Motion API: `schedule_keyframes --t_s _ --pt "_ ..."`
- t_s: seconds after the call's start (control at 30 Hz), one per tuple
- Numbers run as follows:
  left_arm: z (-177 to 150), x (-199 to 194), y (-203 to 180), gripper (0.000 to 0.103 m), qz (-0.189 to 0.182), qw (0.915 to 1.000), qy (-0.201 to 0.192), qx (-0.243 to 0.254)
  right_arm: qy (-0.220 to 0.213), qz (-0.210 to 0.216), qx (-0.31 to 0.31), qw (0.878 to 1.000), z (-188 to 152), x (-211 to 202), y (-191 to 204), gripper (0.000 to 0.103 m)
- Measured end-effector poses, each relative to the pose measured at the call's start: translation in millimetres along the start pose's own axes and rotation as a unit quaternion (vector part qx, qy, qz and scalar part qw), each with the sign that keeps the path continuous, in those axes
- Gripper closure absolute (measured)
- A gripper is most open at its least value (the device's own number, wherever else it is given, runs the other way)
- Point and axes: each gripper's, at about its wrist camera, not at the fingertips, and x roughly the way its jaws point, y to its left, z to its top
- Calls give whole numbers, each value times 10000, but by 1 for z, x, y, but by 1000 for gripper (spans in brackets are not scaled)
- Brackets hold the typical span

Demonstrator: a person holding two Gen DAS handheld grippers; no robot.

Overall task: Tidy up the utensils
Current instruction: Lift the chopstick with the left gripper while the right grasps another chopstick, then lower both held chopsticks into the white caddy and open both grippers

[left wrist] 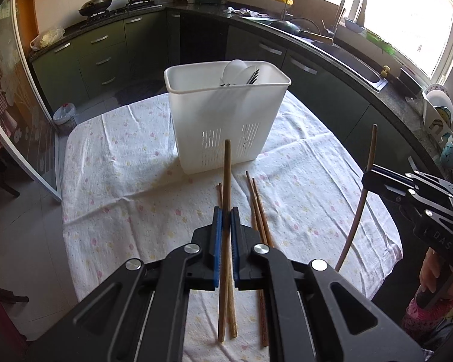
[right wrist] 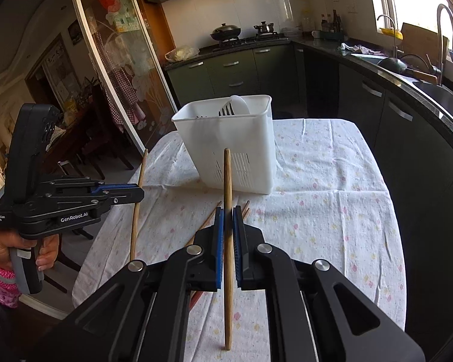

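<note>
Each hand-held gripper, left (left wrist: 226,211) and right (right wrist: 228,211), is pinching one chopstick (left wrist: 226,181) (right wrist: 227,181) above the counter (left wrist: 130,163), so both should be tipping upright before dropping into the white basket (left wrist: 226,120).

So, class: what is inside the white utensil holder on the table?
Inside the white utensil holder, white spoons and dark fork tines rise above the rim. Their handles, and anything lower down, are hidden by the cloudy walls.

Utensils (left wrist: 241,75) inside holder (left wrist: 220,114) mostly hidden by wall; lying chopsticks (left wrist: 261,211) partly covered by left hand-held gripper (left wrist: 226,211).
</note>
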Motion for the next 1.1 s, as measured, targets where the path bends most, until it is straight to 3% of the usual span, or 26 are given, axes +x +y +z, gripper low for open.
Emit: schedule_keyframes --t_s 0.5,1.1 --pt "35 -67 -26 98 -48 9968 -755 265 -595 -105 -368 9975 48 -50 19 96" --pt "142 -145 -23 98 301 9823 -1835 209 -1347 -149 -537 9893 183 -103 30 96"
